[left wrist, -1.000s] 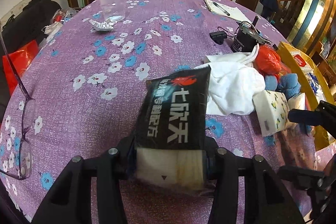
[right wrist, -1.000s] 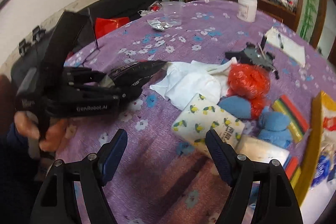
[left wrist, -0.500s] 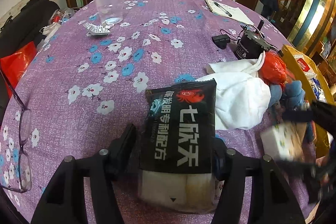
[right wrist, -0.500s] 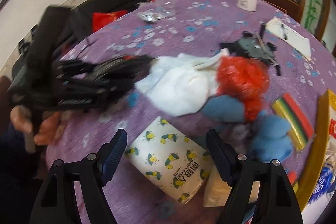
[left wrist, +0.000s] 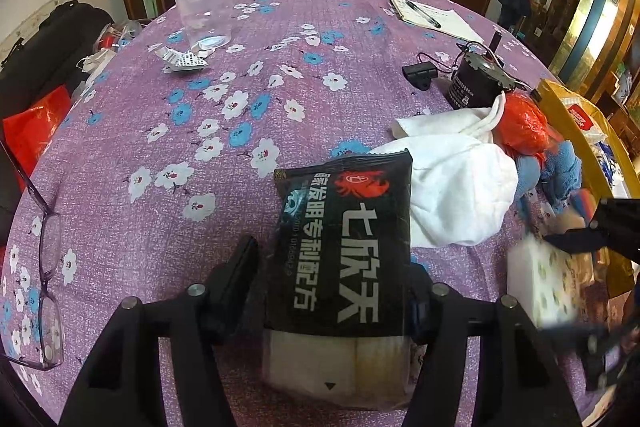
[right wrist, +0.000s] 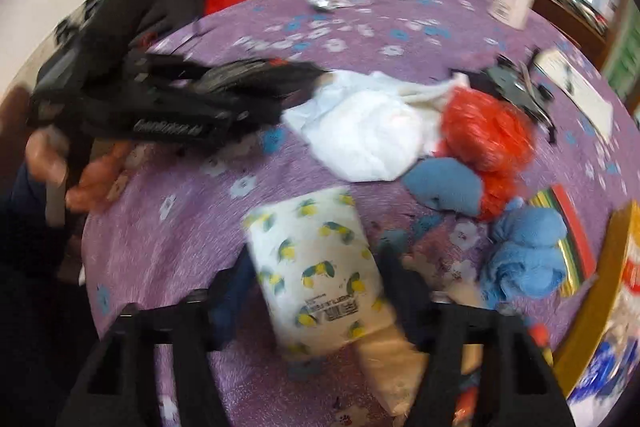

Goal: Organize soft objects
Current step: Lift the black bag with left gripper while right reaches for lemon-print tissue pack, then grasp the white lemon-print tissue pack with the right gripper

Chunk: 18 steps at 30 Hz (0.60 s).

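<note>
My left gripper (left wrist: 334, 279) straddles the black printed soft pack (left wrist: 344, 247), not visibly clamped. My right gripper (right wrist: 316, 291) brackets the lemon-print tissue pack (right wrist: 316, 267); contact blurred, can't tell. White cloth (right wrist: 360, 135), blue towels (right wrist: 524, 255) unsorted.

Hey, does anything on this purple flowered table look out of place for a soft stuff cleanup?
Yes: thin-framed eyeglasses lie at the table's left edge, and a black cylindrical motor with wires sits against the white cloth; neither is soft.

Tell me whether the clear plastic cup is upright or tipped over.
Upright. The clear plastic cup stands on its base on the purple tablecloth, open mouth facing up, beside a crumpled foil wrapper.
</note>
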{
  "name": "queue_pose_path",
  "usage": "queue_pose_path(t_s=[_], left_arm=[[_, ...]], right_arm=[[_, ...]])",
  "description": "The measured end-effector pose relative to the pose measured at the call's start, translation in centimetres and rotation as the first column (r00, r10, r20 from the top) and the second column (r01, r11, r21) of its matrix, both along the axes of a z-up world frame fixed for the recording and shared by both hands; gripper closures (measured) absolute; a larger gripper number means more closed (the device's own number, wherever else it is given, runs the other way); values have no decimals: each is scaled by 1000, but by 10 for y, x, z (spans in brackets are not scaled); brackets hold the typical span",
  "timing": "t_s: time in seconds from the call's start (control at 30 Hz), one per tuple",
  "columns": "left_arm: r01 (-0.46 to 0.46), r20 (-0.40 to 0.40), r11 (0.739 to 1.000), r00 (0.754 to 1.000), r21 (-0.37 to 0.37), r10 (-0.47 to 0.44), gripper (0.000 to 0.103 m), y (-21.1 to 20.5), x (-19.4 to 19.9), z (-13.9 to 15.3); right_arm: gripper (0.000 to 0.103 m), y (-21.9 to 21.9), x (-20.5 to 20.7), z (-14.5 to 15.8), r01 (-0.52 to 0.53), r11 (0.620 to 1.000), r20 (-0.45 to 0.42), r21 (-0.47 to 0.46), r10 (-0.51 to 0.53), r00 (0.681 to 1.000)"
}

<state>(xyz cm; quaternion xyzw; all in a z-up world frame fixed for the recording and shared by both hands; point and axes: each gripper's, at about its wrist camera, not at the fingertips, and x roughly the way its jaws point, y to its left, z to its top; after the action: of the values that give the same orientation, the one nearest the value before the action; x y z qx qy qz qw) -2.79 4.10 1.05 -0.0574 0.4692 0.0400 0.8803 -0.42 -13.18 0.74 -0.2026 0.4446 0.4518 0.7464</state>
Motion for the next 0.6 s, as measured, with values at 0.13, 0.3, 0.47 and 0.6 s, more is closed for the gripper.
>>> queue_pose_path(t_s=[0.13, 0.3, 0.47, 0.6], left_arm=[[2, -3, 1000, 1000, 11, -2, 42, -2, 0, 0], [3, -4, 1000, 1000, 23, -3, 42, -4, 1, -1], [20, 22, 1000, 1000, 4, -20, 59, -6, -3, 2], [22, 57, 1000, 998, -7, -22, 60, -6, -8, 6]], right_arm=[[42, 1, 4, 1, 164, 985, -47, 51, -161, 986], [44, 10, -4, 1, 286, 955, -10, 84, -286, 958], [44, 0, -11, 7, 305, 927, 27, 219, -318, 948], [44, -16, -4, 9, 346, 887, -47, 307, -349, 936]])
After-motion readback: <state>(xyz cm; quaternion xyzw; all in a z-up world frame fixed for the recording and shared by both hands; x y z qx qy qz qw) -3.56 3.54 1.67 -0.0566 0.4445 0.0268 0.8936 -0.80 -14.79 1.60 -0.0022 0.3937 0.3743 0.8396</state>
